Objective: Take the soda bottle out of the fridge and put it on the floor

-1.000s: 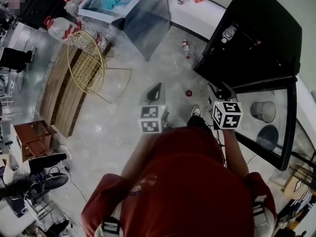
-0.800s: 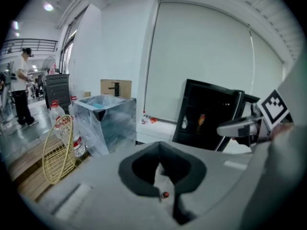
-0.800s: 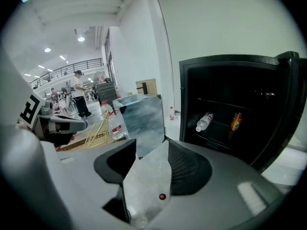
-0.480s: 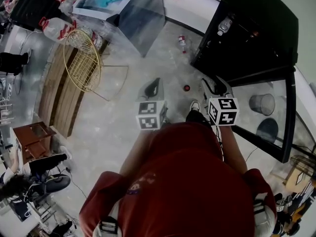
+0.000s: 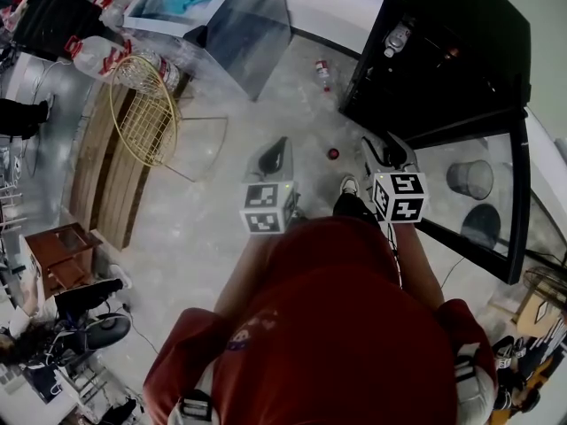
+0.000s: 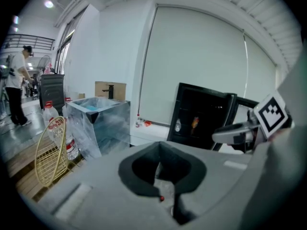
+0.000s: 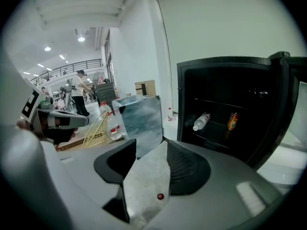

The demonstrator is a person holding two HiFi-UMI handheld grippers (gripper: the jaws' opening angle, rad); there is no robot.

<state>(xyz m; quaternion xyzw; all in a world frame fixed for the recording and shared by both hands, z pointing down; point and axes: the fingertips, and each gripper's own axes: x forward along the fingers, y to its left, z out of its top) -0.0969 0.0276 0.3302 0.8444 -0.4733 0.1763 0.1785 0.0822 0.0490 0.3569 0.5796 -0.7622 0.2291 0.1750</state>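
Left gripper is pinched closed and empty. Right gripper gapes wide, nothing between its jaws. At its two o'clock, the soda bottle lies on a shelf inside the open fridge, with a can at the bottle's three o'clock.

Both arms reach forward and down from the body, side by side. The left forearm carries the left claw, which points ahead with its 2 jaws closed tip to tip and nothing gripped. The right forearm carries the right claw, level with the left one; its 2 jaws stand apart and empty.
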